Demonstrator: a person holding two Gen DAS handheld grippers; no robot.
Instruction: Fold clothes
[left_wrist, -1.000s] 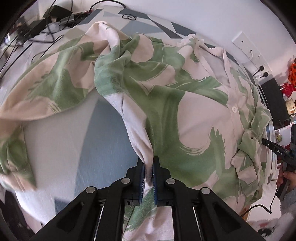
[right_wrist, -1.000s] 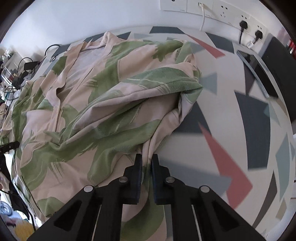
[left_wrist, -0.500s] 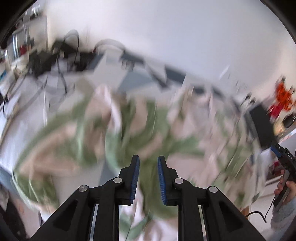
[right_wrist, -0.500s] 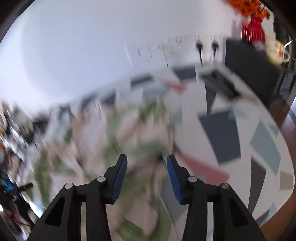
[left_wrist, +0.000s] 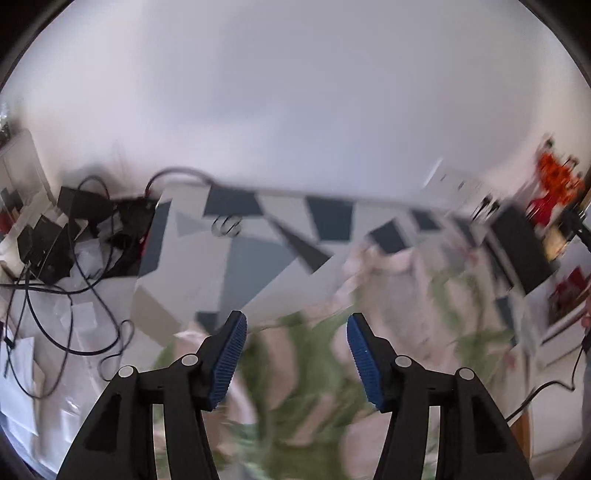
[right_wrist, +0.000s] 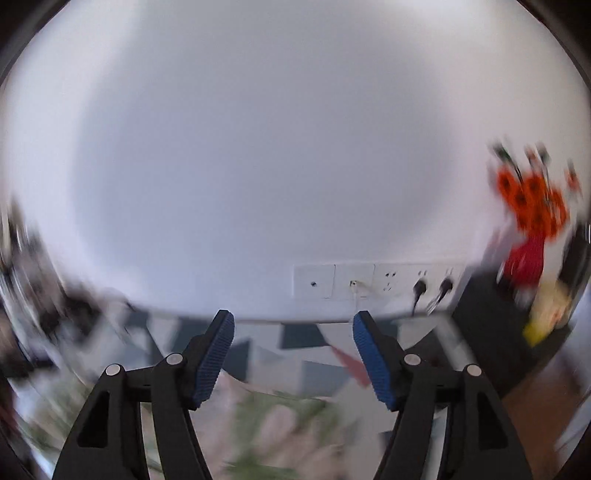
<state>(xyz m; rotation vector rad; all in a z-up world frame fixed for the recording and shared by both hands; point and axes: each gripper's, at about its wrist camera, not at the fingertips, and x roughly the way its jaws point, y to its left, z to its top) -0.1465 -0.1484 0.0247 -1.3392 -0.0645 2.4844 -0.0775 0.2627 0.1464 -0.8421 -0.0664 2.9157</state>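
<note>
The cream shirt with green brush strokes (left_wrist: 388, 332) lies blurred on the patterned table cover (left_wrist: 251, 258), below and beyond my left gripper (left_wrist: 295, 354). That gripper's jaws are opening, with nothing between the blue pads (left_wrist: 229, 358). In the right wrist view the same shirt (right_wrist: 280, 432) shows as a smear at the bottom edge. My right gripper (right_wrist: 293, 354) hangs high above it, facing the white wall, its jaws opening and holding nothing.
Black cables and boxes (left_wrist: 74, 236) clutter the table's left end. A wall socket strip with plugs (right_wrist: 380, 284) sits above the table's far edge. A black box (left_wrist: 517, 243) and a red vase with orange flowers (right_wrist: 528, 229) stand at the right.
Both grippers let go of the shirt, opened and rose, tilting up toward the wall. The shirt dropped back onto the table and now lies lower in both views.
</note>
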